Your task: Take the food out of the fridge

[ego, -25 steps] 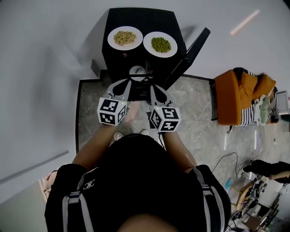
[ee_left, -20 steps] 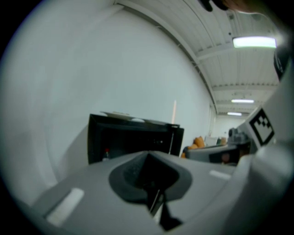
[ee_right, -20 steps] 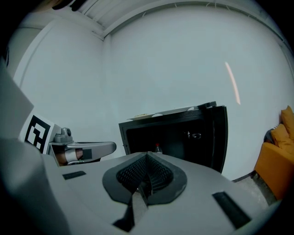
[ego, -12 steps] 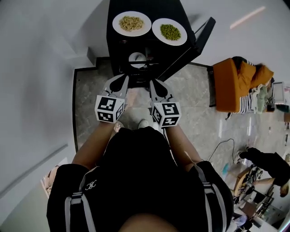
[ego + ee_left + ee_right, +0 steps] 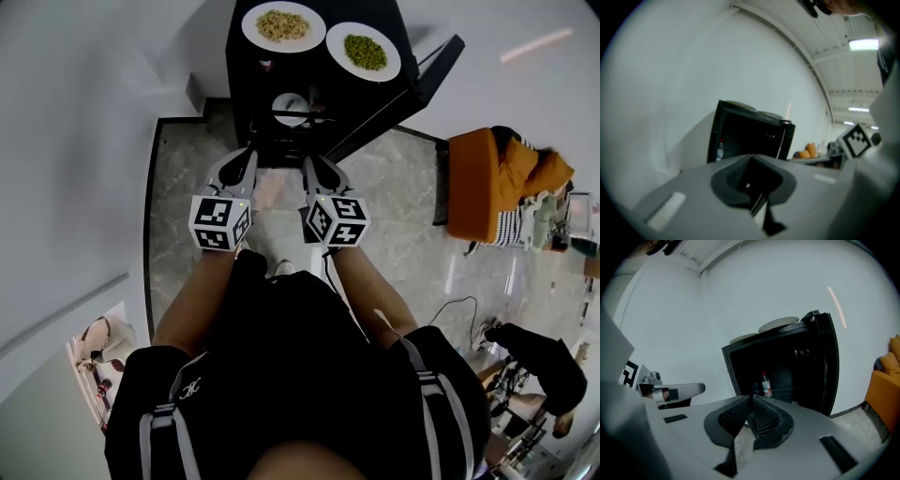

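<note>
One bottle (image 5: 765,384) stands upright inside the open fridge (image 5: 732,371).

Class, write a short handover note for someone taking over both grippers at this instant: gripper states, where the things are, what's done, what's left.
Left gripper: shut, empty.
Right gripper: shut, empty. Both point at the fridge, short of it.
Things: the fridge door is open. A plate of beige food and a plate of green food stand on top of the fridge. Inside, a white dish sits on a shelf and a small bottle stands there too.
Done: door open; two plates on top.
Left: probably fetch the white dish; its contents can't be made out.
</note>
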